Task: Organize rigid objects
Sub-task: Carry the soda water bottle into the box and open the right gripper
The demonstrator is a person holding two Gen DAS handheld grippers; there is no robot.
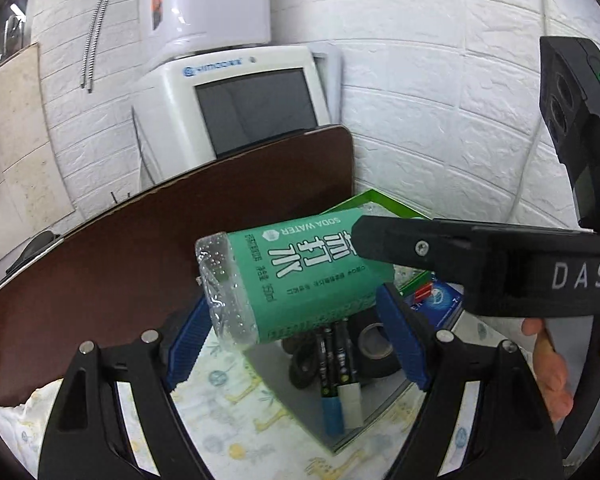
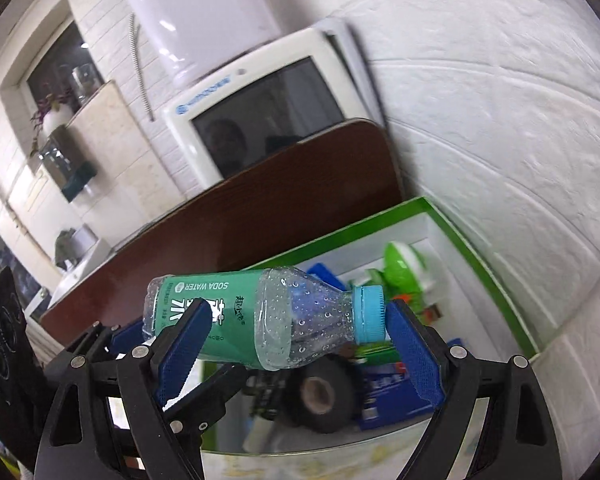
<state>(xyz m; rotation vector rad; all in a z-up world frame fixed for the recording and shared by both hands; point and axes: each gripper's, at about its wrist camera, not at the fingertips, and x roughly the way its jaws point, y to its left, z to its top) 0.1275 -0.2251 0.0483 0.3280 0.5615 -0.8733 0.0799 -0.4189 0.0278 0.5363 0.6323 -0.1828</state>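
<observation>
Green-label bottle (image 2: 236,320) w/ blue cap (image 2: 368,314), blue fingers (image 2: 414,356), green-rimmed box (image 2: 480,256), black tape roll (image 2: 320,392).

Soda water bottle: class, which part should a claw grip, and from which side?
Grip the soda water bottle at its green-labelled middle, pads across its width, coming in square to its long axis. It lies nearly level; the labelled part is straight-walled, while the shoulder tapers to a small cap.

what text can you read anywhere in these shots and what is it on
"SODA WATER": green label of the bottle, upside down, beside large Chinese characters; the small print under them is too small to read.
"DAS": white letters on the body of the right claw.
Blue brand mark on the white monitor: blurred, unreadable.
Print on the blue box and the markers: too small to read.
</observation>
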